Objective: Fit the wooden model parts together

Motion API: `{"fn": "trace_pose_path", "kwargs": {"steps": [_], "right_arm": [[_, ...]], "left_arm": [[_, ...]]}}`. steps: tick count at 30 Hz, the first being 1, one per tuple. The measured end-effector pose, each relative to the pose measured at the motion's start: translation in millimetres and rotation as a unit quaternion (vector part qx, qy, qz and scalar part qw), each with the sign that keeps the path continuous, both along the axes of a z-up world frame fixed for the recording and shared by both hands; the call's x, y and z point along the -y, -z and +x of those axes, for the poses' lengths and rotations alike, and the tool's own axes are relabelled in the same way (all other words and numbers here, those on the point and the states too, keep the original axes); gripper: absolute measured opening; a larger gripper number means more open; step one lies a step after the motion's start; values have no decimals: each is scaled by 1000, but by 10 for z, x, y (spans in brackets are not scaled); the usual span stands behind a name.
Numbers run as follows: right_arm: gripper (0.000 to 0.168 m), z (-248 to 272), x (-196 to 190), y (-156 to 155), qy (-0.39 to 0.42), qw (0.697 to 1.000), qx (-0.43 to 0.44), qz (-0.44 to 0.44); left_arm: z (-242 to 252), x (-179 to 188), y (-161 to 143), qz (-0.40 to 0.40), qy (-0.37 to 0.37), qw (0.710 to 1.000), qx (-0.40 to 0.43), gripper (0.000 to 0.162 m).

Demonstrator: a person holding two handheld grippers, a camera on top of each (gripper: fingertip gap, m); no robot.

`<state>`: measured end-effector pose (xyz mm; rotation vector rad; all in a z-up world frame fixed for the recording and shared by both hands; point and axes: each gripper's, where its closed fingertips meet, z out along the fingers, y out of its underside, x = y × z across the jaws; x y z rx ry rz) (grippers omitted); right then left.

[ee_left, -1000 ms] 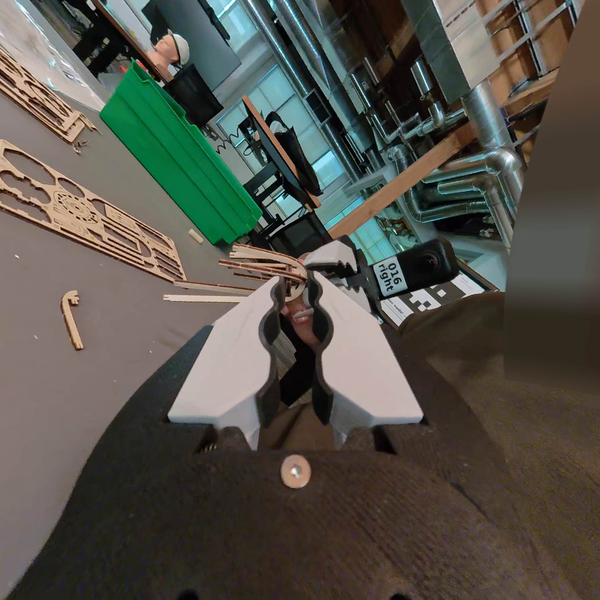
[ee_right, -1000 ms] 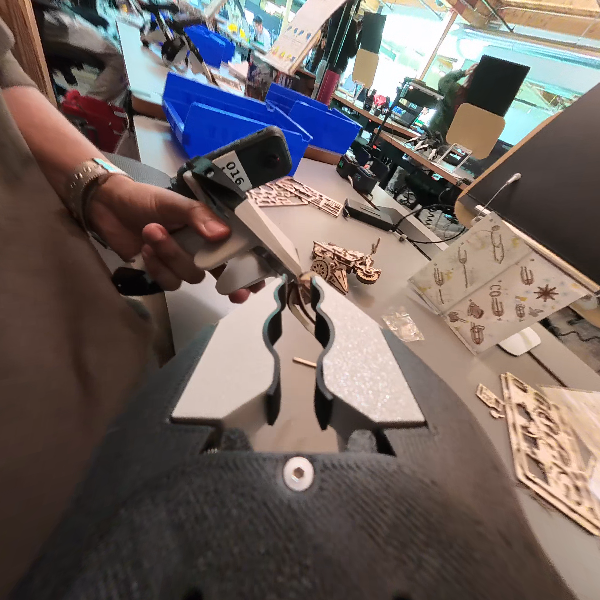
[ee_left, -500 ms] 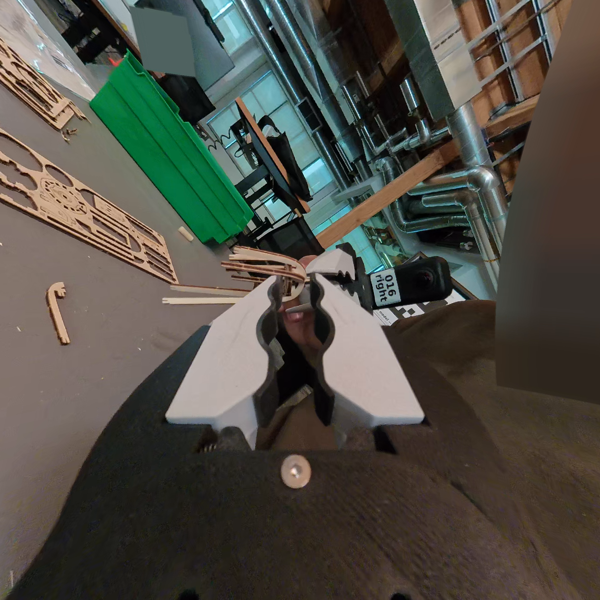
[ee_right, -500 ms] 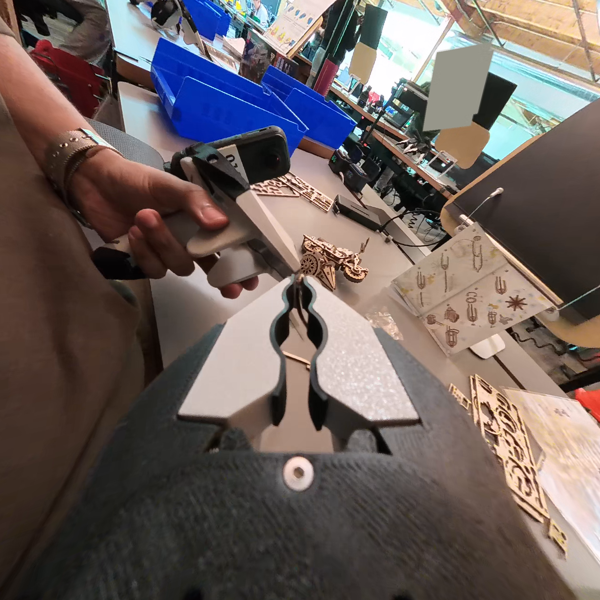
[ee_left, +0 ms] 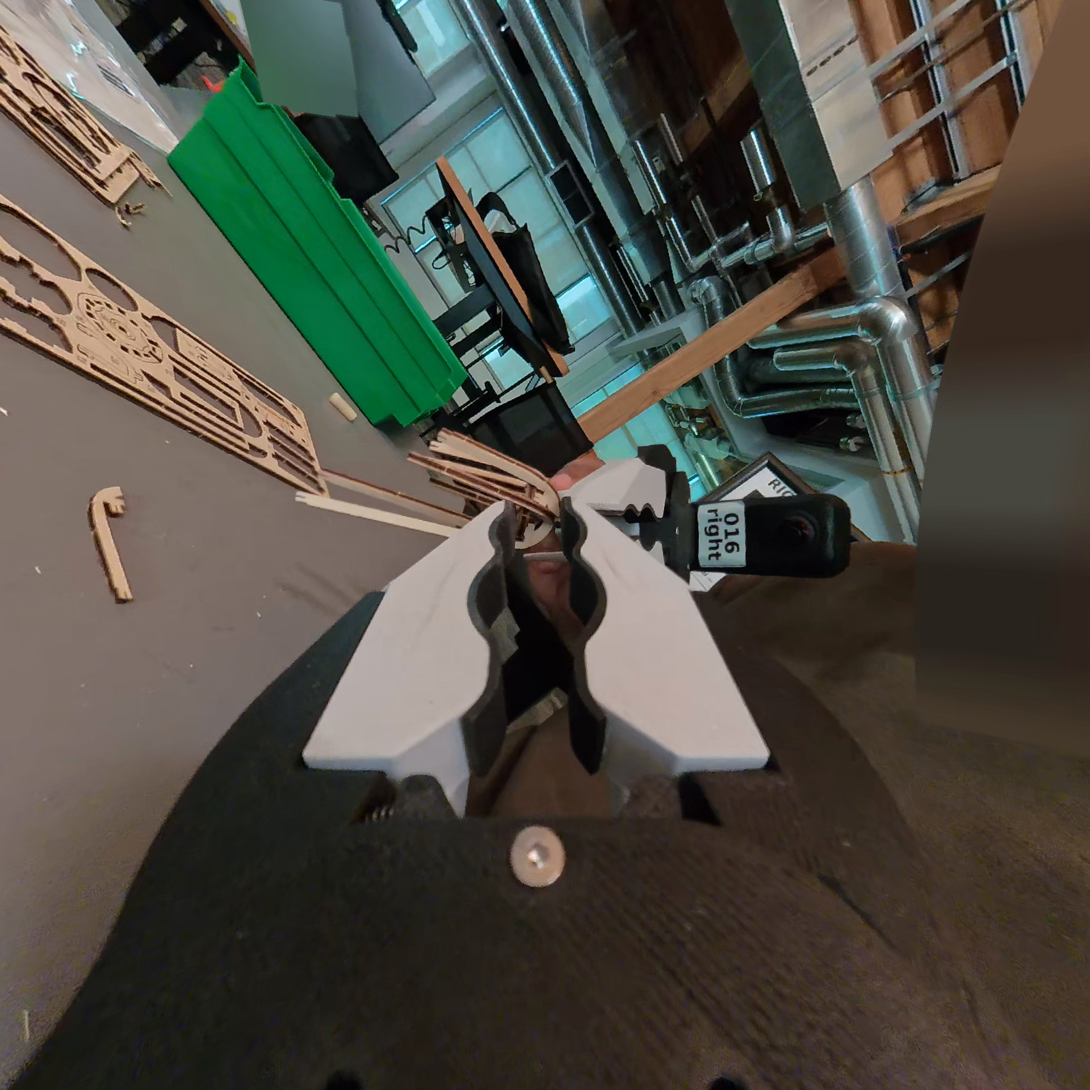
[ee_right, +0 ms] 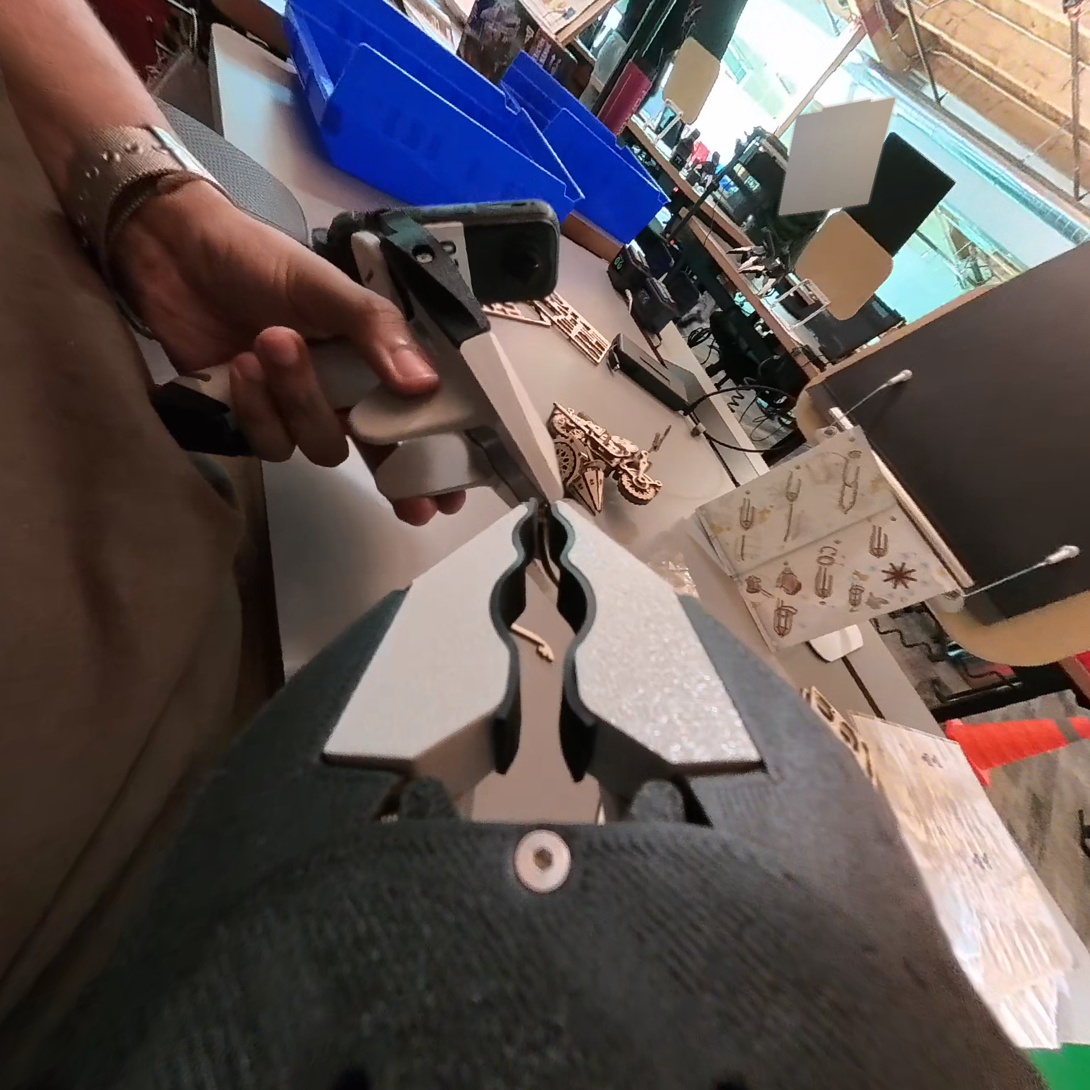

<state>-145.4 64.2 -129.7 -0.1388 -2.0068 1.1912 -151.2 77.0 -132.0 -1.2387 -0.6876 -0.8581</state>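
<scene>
Wooden subassembly (ee_left: 495,472), a fan of thin curved laser-cut strips, is being held up off the table right at the tips of the left gripper (ee_left: 534,522), whose jaws are closing on its rounded end, so the strips are sticking out toward the desk side. The right gripper (ee_right: 545,519) is pinching a small thin wooden piece (ee_right: 541,534) edge-on between nearly closed tips and meeting the left gripper tip to tip; that looks like the reason both are raised and angled at each other, lining a tab up with a slot. Whether the piece is already seated I cannot tell, the joint is hidden between the fingers. The person's hand (ee_right: 283,330) is squeezing the left gripper's handle, likely keeping clamp force on while the other side pushes. Below the right gripper's jaws a loose curved wood bit (ee_right: 534,640) is lying on the grey table (ee_left: 177,619). Further out: a finished wooden motorcycle model (ee_right: 601,460) standing on the desk, an open instruction booklet (ee_right: 820,560) just past it, probably kept open for reference, punched-out part sheets (ee_left: 147,365), a loose hook-shaped part (ee_left: 109,539), two thin wood sticks (ee_left: 377,513), green bin (ee_left: 307,248) and blue bins (ee_right: 448,135) at the table edges.
</scene>
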Motion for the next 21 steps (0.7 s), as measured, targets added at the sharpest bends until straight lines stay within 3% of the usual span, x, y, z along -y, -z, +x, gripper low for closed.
{"fn": "trace_pose_path", "kwargs": {"steps": [21], "right_arm": [[0, 22, -7, -127, -27, 986, 101, -131]], "left_arm": [[30, -10, -108, 56, 8, 998, 22, 17]]}}
